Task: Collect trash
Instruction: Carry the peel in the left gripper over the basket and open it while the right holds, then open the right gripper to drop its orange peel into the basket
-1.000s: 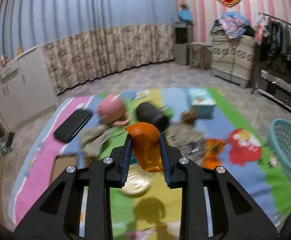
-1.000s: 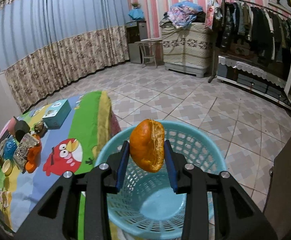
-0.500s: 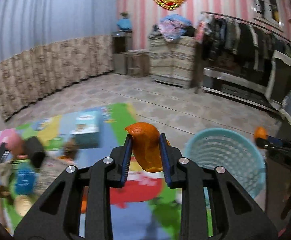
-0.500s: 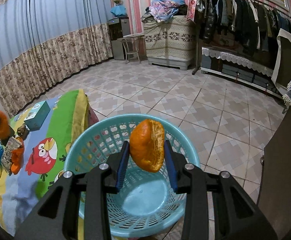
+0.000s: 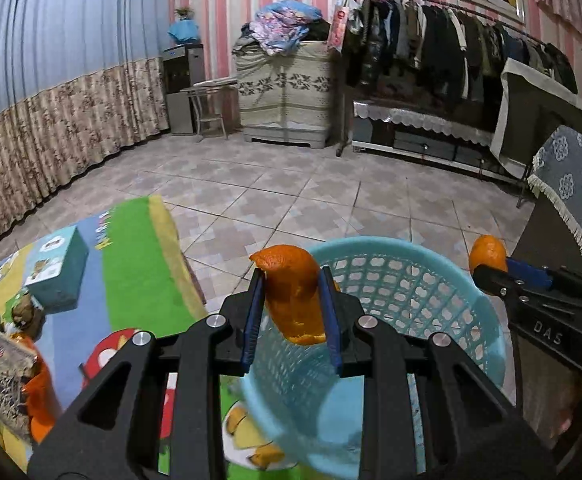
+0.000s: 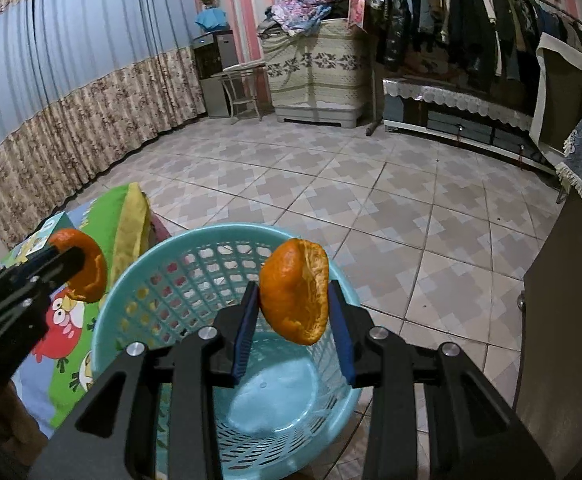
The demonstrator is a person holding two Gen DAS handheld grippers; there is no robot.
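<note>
Orange peels (image 5: 297, 296), curled, pith-lined, over turquoise lattice basket (image 5: 487, 364)

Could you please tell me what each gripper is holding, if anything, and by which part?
The left gripper pinches a piece of orange peel by its sides; the right gripper likewise clamps another orange peel across its lower middle, over the blue basket.
</note>
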